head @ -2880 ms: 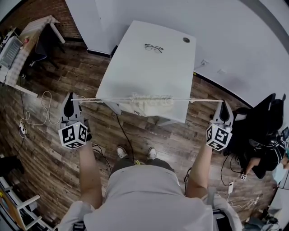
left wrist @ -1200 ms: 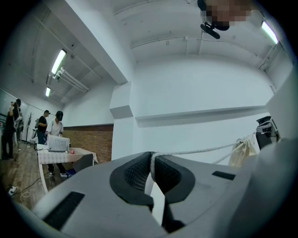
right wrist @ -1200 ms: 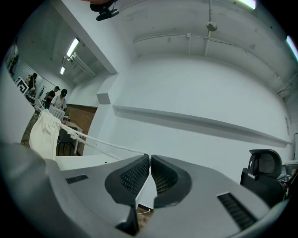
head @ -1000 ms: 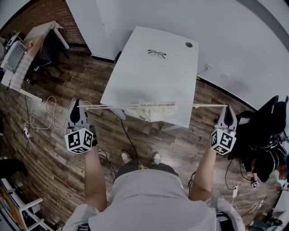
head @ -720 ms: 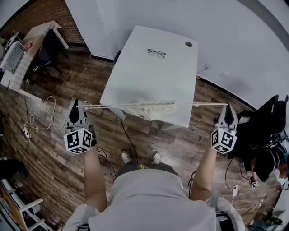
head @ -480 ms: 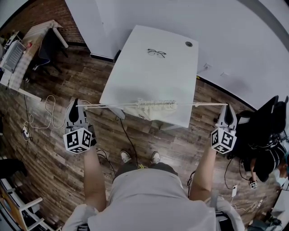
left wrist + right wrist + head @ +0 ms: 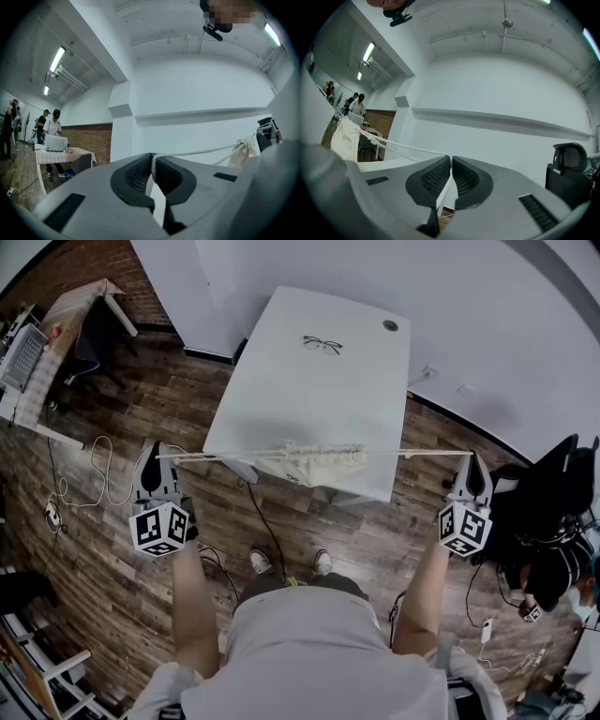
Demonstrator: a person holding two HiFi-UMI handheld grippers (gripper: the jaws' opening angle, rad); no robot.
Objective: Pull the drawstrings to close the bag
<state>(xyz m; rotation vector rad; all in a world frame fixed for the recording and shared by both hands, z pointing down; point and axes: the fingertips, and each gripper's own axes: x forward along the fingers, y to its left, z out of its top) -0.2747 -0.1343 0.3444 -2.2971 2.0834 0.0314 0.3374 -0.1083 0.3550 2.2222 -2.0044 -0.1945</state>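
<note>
– Two tongs are in play; how is each one set?

– The left tongs (image 7: 152, 161) are closed on the left drawstring (image 7: 201, 151), which is pinched at the very tips of the ribbed pads. The right tongs (image 7: 451, 161) are closed as well. The right drawstring (image 7: 403, 146) is seen running straight up to their tips, so it is judged to be gripped there.

– Where is the bag found from them?

– The bag (image 7: 319, 461) is hung between the two, roughly midway. It lies inward of each: to the right of the left tongs and to the left of the right tongs. It is carried on the cords over the near edge of the surface (image 7: 309, 390). Whether that edge is touched cannot be told.

– And the long axis?

– One taut, straight line is formed by the cords from tip to tip, laid across the person's front and along that near edge. The bag's mouth is seen bunched into tight ruffles on this line. Further closing is judged to call for an outward pull along the same axis, each side being drawn away from the bag. Neither side is markedly nearer.

– Is anything else nearby?

– Only a pair of glasses (image 7: 322, 343) is seen, well apart at the far end of the surface.
</note>
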